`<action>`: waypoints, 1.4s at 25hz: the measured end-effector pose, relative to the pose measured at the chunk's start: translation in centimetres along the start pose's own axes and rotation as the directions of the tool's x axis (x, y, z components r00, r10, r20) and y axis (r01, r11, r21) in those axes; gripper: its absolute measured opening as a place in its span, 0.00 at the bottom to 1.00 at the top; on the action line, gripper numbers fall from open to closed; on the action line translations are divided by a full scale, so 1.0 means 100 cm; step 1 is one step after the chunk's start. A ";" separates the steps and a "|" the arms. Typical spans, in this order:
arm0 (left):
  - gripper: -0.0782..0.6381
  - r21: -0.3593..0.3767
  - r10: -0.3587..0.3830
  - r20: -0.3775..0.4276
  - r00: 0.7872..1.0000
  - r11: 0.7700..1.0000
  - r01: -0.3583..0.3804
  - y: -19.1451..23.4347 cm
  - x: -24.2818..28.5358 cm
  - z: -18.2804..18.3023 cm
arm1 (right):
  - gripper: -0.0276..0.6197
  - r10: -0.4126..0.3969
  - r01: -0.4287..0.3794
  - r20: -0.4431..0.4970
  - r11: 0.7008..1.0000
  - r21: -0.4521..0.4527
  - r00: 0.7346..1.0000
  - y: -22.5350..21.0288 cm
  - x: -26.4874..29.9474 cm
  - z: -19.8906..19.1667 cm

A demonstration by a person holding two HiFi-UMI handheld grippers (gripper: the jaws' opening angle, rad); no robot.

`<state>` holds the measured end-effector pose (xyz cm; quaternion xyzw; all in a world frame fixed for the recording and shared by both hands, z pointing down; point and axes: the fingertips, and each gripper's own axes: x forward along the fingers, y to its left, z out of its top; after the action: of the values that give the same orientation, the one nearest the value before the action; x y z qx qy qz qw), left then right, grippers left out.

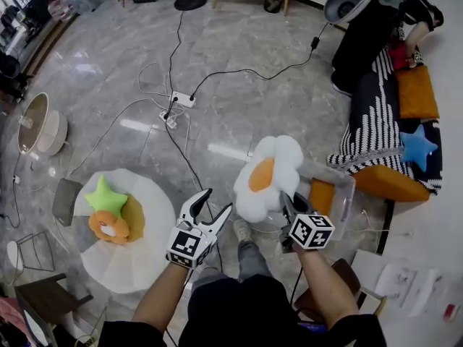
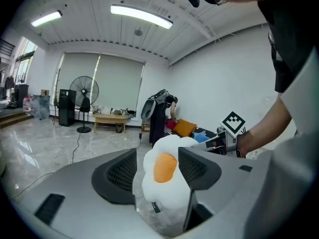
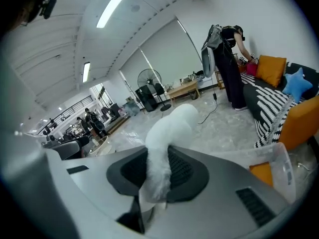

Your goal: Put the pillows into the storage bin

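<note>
My right gripper (image 1: 286,202) is shut on the lower edge of a white fried-egg pillow (image 1: 266,173), holding it up beside a clear storage bin (image 1: 346,188). An orange pillow (image 1: 322,196) lies in that bin. In the right gripper view the pillow (image 3: 172,128) rises edge-on from between the jaws of that gripper (image 3: 154,180). My left gripper (image 1: 219,199) stands open just left of the pillow and grips nothing. Seen from the left gripper (image 2: 157,166), the egg pillow (image 2: 167,180) hangs beyond its jaws. A green star pillow (image 1: 105,196) and an orange flower pillow (image 1: 110,228) lie on a white round cushion (image 1: 141,262).
A striped sofa (image 1: 372,129) at the right carries an orange cushion (image 1: 416,91) and a blue star pillow (image 1: 419,146); a person (image 1: 376,27) bends over it. Cables and a power strip (image 1: 181,100) cross the marble floor. A round white appliance (image 1: 40,125) stands at the left.
</note>
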<state>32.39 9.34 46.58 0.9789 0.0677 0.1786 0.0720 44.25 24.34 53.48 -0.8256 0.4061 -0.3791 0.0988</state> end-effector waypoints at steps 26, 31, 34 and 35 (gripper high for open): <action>0.49 -0.023 -0.210 -0.288 0.934 0.977 0.212 -0.085 0.160 -0.115 | 0.20 -0.291 0.321 -0.175 0.929 0.182 0.941 -0.230 0.012 -0.132; 0.49 -0.043 -0.223 -0.294 0.929 0.974 0.220 -0.096 0.162 -0.117 | 0.21 -0.290 0.325 -0.184 0.924 0.204 0.939 -0.234 0.017 -0.142; 0.49 -0.057 -0.223 -0.306 0.926 0.975 0.216 -0.099 0.156 -0.125 | 0.21 -0.291 0.327 -0.191 0.923 0.202 0.938 -0.240 0.021 -0.150; 0.49 -0.059 -0.222 -0.308 0.925 0.975 0.214 -0.099 0.156 -0.128 | 0.22 -0.292 0.328 -0.191 0.923 0.201 0.937 -0.244 0.024 -0.153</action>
<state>41.14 23.01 62.12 0.9237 0.1843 0.3230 0.0916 48.86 40.61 76.88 -0.8299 0.2299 -0.4984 0.1000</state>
